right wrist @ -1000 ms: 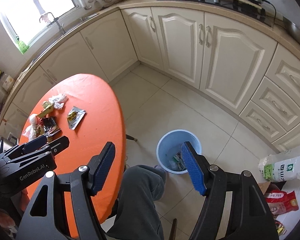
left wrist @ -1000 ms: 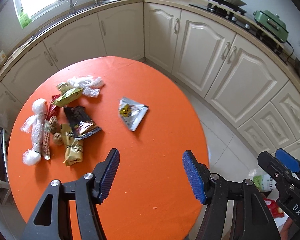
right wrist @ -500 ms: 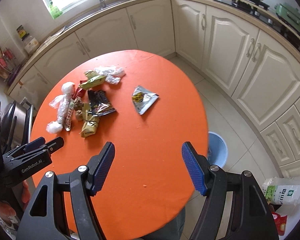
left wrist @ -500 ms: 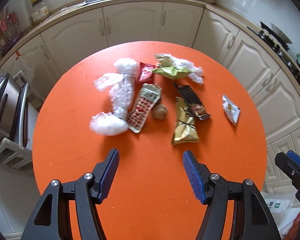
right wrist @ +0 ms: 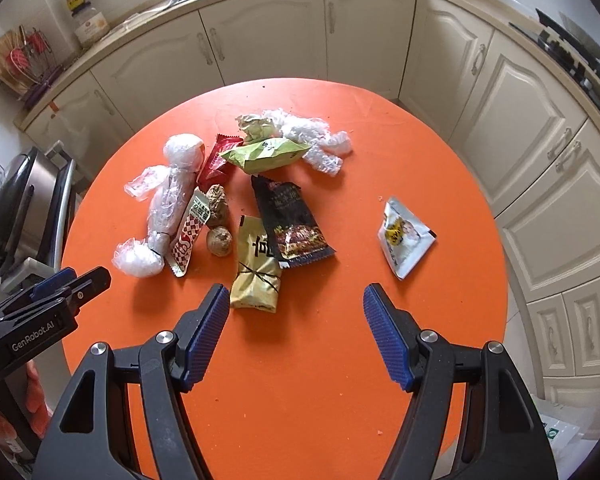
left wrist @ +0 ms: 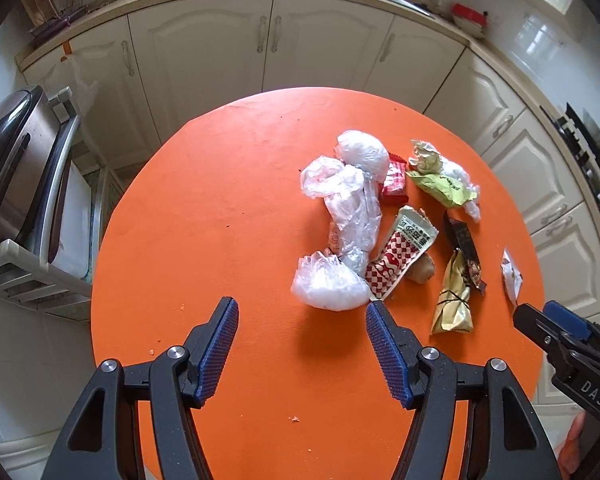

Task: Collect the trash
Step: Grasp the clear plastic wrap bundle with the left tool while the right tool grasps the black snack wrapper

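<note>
While both grippers hover over a round orange table [right wrist: 380, 360], the left gripper [left wrist: 300, 344] hangs with jaws apart and empty, near a clear plastic bundle [left wrist: 348, 216]. Further right lie a checkered wrapper [right wrist: 188, 240], gold packet [right wrist: 256, 268], black packet [right wrist: 290, 222] and silver pouch [right wrist: 404, 236]. The right gripper [right wrist: 296, 334] is likewise parted, gripping nothing.

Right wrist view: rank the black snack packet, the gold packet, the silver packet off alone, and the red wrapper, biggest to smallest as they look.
1. black snack packet
2. gold packet, nearly alike; it lies nearer the camera, so unsure
3. silver packet
4. red wrapper, partly hidden
</note>
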Demonstrator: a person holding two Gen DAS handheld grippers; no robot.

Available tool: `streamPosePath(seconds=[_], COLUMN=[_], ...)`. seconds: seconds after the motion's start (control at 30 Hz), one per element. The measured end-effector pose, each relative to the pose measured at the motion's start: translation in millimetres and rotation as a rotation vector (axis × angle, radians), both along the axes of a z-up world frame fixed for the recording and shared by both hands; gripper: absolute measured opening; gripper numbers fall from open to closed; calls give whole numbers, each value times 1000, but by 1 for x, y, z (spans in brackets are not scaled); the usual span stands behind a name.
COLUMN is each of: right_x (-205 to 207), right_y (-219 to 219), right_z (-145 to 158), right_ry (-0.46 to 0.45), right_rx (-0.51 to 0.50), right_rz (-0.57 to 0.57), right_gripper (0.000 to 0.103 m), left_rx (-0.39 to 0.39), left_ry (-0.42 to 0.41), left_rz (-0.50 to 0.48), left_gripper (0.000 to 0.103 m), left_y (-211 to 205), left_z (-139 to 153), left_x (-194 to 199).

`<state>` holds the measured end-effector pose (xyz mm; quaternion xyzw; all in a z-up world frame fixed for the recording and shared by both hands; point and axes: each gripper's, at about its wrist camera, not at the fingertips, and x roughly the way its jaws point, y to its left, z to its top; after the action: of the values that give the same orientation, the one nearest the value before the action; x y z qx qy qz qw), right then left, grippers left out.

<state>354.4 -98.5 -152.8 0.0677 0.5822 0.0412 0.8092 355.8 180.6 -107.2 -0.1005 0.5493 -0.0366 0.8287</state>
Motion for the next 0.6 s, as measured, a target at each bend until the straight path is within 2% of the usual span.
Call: streamPosePath(seconds=[0.2,0.43,0.6], right_x=[49,96,113], right_y=[12,18,15], right_z=[-26,-64,-80], right_ry=[83,174,204], right_rx=[-14,-17,32], right_rz=[28,45,59], right_gripper=[71,70,52], left_rx=[-15,-16,-19], left_ry=[28,64,92], left_rz=[-2,-23,-27], left_gripper=[62,62,62], left_y=[6,-7,-11], left_z=[-9,-29,-43], left_x=[35,79,101])
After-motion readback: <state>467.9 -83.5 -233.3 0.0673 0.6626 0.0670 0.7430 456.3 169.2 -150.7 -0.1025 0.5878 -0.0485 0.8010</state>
